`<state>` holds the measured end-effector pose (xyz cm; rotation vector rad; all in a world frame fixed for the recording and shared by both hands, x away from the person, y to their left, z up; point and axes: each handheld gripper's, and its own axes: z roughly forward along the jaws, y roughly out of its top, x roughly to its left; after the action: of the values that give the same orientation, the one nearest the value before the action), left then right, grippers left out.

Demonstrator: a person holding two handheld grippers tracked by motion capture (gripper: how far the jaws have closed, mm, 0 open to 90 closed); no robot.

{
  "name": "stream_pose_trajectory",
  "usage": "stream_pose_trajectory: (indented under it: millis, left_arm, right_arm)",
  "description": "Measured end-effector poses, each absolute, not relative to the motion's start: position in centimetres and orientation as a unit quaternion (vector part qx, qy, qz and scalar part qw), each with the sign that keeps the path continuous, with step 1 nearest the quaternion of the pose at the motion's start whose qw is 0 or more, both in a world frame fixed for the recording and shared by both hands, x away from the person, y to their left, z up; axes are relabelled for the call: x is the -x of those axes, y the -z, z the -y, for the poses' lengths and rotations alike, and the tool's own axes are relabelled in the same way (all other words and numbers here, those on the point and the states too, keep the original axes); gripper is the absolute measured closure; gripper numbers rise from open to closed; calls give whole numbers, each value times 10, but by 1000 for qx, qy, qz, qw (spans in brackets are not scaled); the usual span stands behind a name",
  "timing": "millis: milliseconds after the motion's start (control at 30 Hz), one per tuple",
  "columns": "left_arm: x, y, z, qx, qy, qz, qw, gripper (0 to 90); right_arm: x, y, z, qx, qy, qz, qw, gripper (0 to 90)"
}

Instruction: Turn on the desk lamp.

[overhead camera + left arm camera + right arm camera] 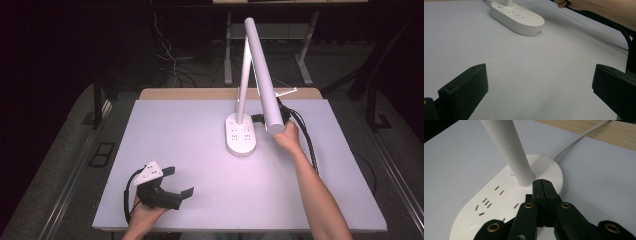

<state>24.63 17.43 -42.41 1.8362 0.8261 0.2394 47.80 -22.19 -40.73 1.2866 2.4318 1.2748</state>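
White desk lamp with long oval socket-strip base (240, 136) standing on pale lavender-grey table top (200, 165), a little toward 1 o'clock from table centre. Slim white upright stem (243, 82) rising from far end of base; long white tubular lamp head (262, 70) slanting down toward 5 o'clock, lower end hanging over right hand (289, 136). Several socket slots on base top, small round button (511, 172) beside stem foot. White power cord (579, 137) running off from base toward 12 o'clock, over bare wooden strip (200, 93) at far table edge.

Right gripper (541, 185) at 3 o'clock of base, jaws pressed together, nothing between them; tips over base rim, just beside stem foot. Contact with base: cannot tell. Black cable (307, 140) trailing back along right forearm toward 5 o'clock.

Left gripper (181, 182) near 7 o'clock corner of table, well apart from lamp, held in left hand (145, 210). Jaws spread wide, bare table surface between, pointing roughly toward 3 o'clock. Grey three-cornered plate (149, 172) on top. In left gripper view, lamp base (517, 17) at 11 o'clock, right forearm (604, 11) at 1 o'clock.

Dark floor beyond table; metal frame legs (305, 60) and loose cables (170, 55) at 12 o'clock.
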Motion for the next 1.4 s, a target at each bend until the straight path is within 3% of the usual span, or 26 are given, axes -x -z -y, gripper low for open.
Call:
stream_pose_trajectory:
  millis: [567,733,867,900,933,1000,1033,1100,1133,1167,1200,1233,1267,1400]
  left_arm:
    - [-246,424,-172,-772,-99,-344,526,0]
    - [-246,424,-172,-772,-99,-347,524,0]
    - [-246,424,-172,-772,-100,-346,524,0]
    - [-246,424,-172,-772,-100,-346,524,0]
    - [-246,425,-172,-771,-99,-347,525,0]
    - [-246,425,-171,-773,-99,-345,524,0]
    - [-246,425,-170,-772,-99,-345,525,0]
    - [-246,425,-170,-773,-100,-344,525,0]
    - [-245,425,-170,-773,-100,-344,524,0]
    - [-245,425,-170,-773,-100,-344,524,0]
    - [-245,425,-170,-773,-100,-344,524,0]
    - [-245,424,-170,-774,-100,-344,523,0]
    - [-245,424,-170,-773,-100,-343,524,0]
    - [-245,424,-170,-773,-100,-343,524,0]
  right_arm:
    - [-441,383,243,-406,-437,-800,62,878]
    - [-430,376,249,-408,-443,-796,59,760]
    - [-419,372,255,-417,-454,-786,52,585]
    - [-419,372,255,-417,-454,-786,52,585]
    - [-415,371,256,-419,-456,-783,53,508]
    - [-412,370,256,-420,-457,-782,53,468]
    - [-408,369,257,-423,-458,-780,52,366]
    - [-405,368,258,-425,-458,-779,49,316]
    - [-400,367,258,-431,-455,-778,48,192]
    - [-400,367,258,-431,-455,-778,48,192]
    - [-392,365,258,-431,-453,-778,59,108]
    - [-392,365,258,-431,-453,-778,59,108]
    - [-385,364,259,-428,-453,-780,64,13]
    - [-373,364,261,-424,-460,-777,68,4]
